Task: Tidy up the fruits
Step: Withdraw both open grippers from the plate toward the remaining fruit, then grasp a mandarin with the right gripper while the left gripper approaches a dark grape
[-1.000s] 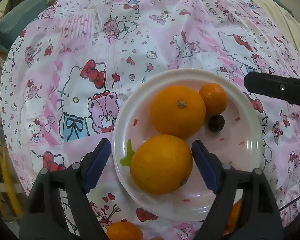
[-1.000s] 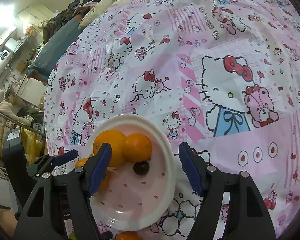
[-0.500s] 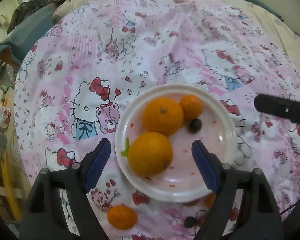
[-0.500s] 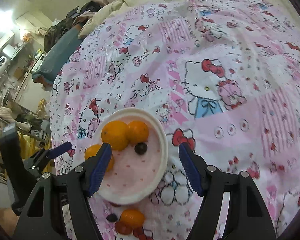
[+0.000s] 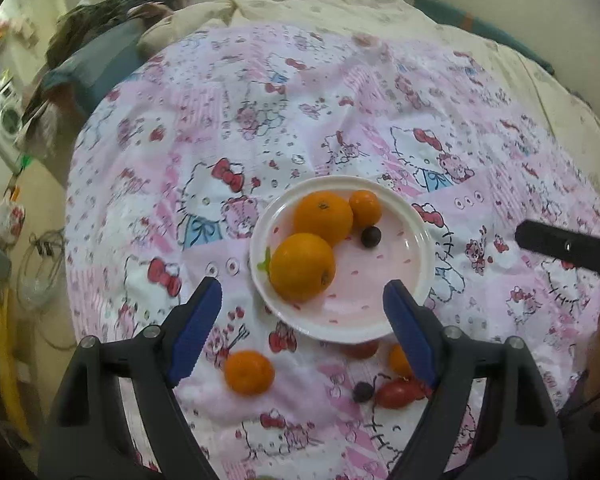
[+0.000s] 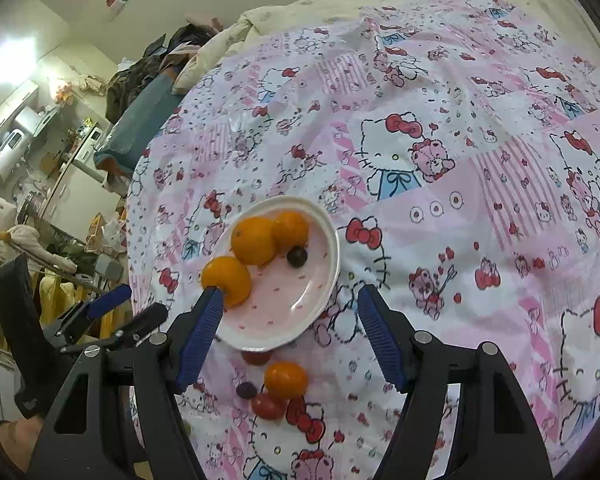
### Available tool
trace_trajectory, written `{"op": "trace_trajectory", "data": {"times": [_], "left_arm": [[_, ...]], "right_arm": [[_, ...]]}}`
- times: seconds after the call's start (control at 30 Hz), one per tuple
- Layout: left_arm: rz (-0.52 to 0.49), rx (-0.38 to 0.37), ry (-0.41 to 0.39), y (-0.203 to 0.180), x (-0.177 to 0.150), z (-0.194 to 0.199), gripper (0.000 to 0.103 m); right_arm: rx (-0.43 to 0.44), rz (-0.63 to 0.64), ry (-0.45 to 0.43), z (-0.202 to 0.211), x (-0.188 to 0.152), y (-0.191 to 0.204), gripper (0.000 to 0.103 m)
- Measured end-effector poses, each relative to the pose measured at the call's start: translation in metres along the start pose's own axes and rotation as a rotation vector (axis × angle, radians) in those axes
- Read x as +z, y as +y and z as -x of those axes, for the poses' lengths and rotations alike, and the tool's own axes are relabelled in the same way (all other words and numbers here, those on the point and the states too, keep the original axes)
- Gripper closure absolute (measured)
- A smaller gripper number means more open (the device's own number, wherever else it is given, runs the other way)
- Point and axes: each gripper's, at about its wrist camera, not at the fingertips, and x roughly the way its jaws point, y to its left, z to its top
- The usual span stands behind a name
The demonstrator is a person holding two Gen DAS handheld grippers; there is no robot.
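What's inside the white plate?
On the white plate lie two big oranges, one small orange and a small dark round fruit. Whatever lies under the oranges is covered.

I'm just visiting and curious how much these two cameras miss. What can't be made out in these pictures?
- Left wrist view: a small orange fruit below the white round plate is half hidden by the left hand-held gripper's blue finger.
- Right wrist view: the near large orange is partly covered by the right hand-held gripper's finger.
- Both views: a red fruit tucked under the plate's rim; its kind is unclear.
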Motion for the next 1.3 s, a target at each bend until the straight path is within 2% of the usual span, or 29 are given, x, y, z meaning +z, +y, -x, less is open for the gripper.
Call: {"op": "trace_trajectory", "data": {"times": [0.2,0.57,1.07,1.3], "left_arm": [[0.072,0.001,-0.010,0.016,-0.019,0.018,0.022],[0.127,-0.002,0.012,0.022,-0.044,0.030,0.022],[0.214,-0.007,0.036,0.031,-0.052,0.022,0.022],[0.277,0.013,0.070,0.044,-0.054,0.013,0.022]], "right_arm": [[-0.007,0.023,0.005,0.006,-0.018,0.008,0.031],[-0.027,0.020,0.040,0.001,-0.038,0.009,0.031],[-0.038,-0.063,0.200,-0.051,-0.050,-0.011,0.031],[-0.052,-0.081,0.285,-0.081,-0.055,-0.015,0.031]]}}
